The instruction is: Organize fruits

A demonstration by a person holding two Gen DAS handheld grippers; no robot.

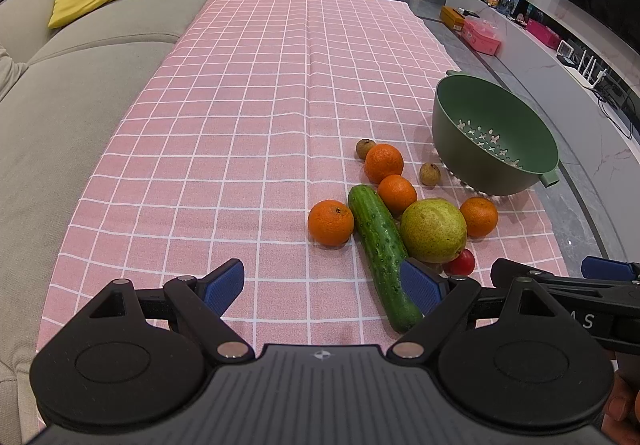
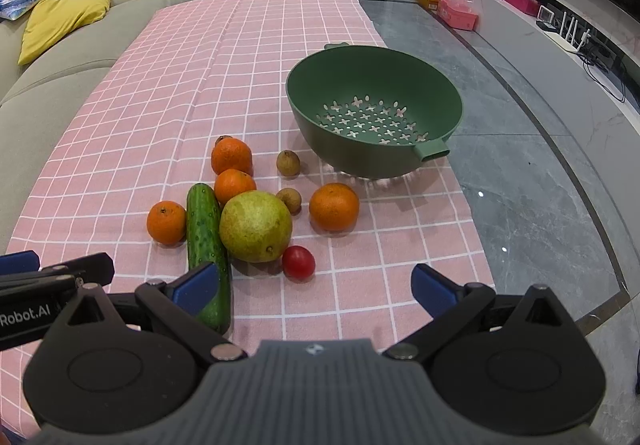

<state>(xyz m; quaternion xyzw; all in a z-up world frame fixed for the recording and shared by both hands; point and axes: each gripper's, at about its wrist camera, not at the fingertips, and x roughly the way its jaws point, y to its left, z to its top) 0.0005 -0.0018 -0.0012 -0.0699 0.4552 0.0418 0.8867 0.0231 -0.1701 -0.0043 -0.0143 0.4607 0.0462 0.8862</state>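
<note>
Both grippers, left (image 1: 322,287) and right (image 2: 316,287), wide and unladen; cucumber (image 2: 206,245) just ahead, colander (image 2: 374,113) at cloth edge.

Both views are evenly and warmly lit by indoor light from above — bright, with no dim corners except the black vignette at the frame edges. Shadows are soft and short: the green colander (image 2: 374,113) casts a faint one on the worktop (image 2: 160,93) beneath it. Small glints speckle the glossy floor (image 2: 532,205). Focus is sharp throughout. Fisheye distortion bows the sofa (image 1: 60,117) and the worktop's edges — strongest near the borders.
</note>
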